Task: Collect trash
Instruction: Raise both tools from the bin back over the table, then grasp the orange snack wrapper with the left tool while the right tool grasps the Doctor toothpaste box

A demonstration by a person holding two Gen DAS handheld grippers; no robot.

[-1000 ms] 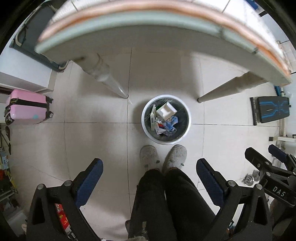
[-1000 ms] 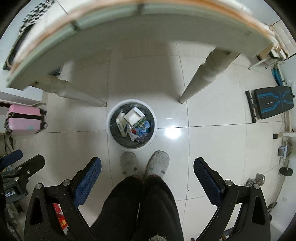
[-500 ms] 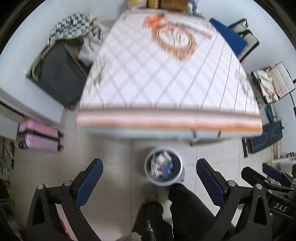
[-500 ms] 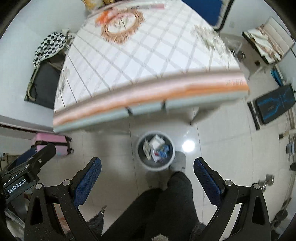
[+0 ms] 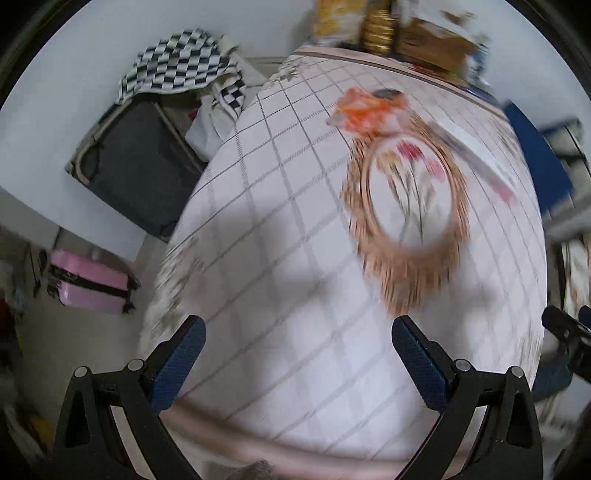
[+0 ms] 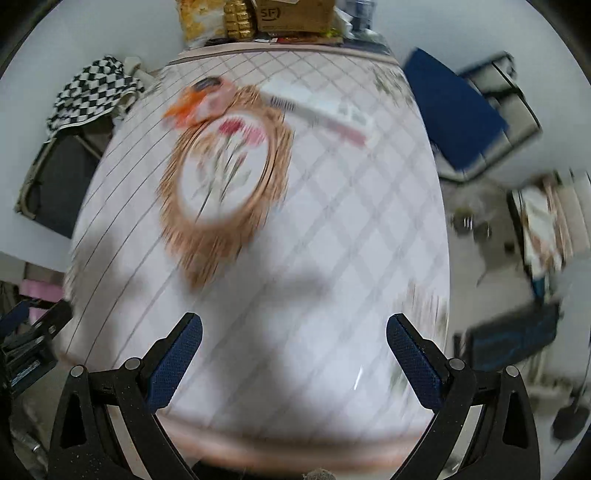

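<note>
Both views are motion-blurred and look down on a table (image 5: pixel 288 280) with a white checked cloth. An orange and white crumpled wrapper (image 5: pixel 369 109) lies at the far side of the table; it also shows in the right wrist view (image 6: pixel 201 101). A long white flat box (image 5: pixel 476 158) lies to its right, also in the right wrist view (image 6: pixel 321 112). My left gripper (image 5: pixel 297 354) is open and empty over the near table edge. My right gripper (image 6: pixel 293 349) is open and empty there too. The trash bin is out of view.
A round floral print (image 5: pixel 406 206) marks the cloth. Boxes and bags (image 6: pixel 280 16) stand at the table's far end. A dark case with checked cloth (image 5: pixel 147 155) and a pink suitcase (image 5: pixel 92 282) stand left. A blue chair (image 6: pixel 450 110) stands right.
Both grippers have swung up from over the floor bin and the person's legs to above the tabletop. The bin has left view. Both grippers stay open.
</note>
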